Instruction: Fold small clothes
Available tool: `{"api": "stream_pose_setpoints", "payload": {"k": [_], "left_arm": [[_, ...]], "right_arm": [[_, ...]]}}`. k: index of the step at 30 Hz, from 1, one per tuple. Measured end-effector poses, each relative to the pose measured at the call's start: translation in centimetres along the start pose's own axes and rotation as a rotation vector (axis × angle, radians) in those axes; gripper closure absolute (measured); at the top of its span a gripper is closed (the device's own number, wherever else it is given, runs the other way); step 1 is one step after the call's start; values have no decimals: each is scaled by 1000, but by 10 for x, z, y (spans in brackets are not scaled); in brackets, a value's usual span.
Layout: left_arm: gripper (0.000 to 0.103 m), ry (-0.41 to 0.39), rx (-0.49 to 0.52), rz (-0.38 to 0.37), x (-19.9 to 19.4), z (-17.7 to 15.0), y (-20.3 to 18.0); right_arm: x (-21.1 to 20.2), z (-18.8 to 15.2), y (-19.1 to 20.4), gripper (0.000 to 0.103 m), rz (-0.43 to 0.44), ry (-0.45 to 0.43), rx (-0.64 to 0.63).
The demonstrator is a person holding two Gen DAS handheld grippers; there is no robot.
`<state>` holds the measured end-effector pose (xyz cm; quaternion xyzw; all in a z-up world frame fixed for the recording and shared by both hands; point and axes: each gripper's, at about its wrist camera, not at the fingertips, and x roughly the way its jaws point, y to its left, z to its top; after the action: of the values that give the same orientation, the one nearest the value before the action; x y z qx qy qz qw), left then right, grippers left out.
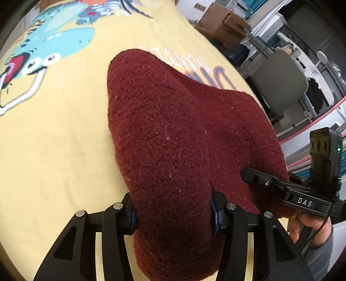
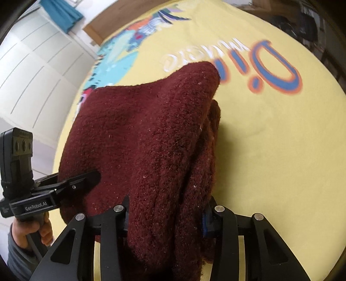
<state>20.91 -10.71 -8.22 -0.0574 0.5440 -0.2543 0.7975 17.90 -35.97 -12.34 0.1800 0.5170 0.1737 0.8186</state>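
A dark red fuzzy knit garment is lifted at its near edge over a yellow printed sheet, while its far end rests on the sheet. My left gripper is shut on a bunched part of the near edge, with the blue pads pressing from both sides. In the right wrist view my right gripper is likewise shut on a thick fold of the same garment. Each view shows the other gripper beside it gripping the cloth: the right gripper and the left gripper.
The yellow sheet carries a cartoon print and large blue-orange letters. Beyond its edge are a grey chair, cardboard boxes, white panelled doors and a teal cloth. A hand in a grey sleeve holds each handle.
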Motion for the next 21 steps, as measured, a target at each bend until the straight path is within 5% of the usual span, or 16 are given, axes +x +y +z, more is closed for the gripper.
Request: {"api": "stream_pose_setpoints", "payload": {"k": [8,14,21], "left_arm": [[58,-43,-25,27,-38,-31,45],[58,-12,-62,78,-19,-60,83],[38,10,-95,101,-4,-81,106]], "right_arm": [[30,2,75,61,7,5,-82],[89,-18,78,60,-34,85,-55],[108,-29,75,40,-117,104,-46]]}}
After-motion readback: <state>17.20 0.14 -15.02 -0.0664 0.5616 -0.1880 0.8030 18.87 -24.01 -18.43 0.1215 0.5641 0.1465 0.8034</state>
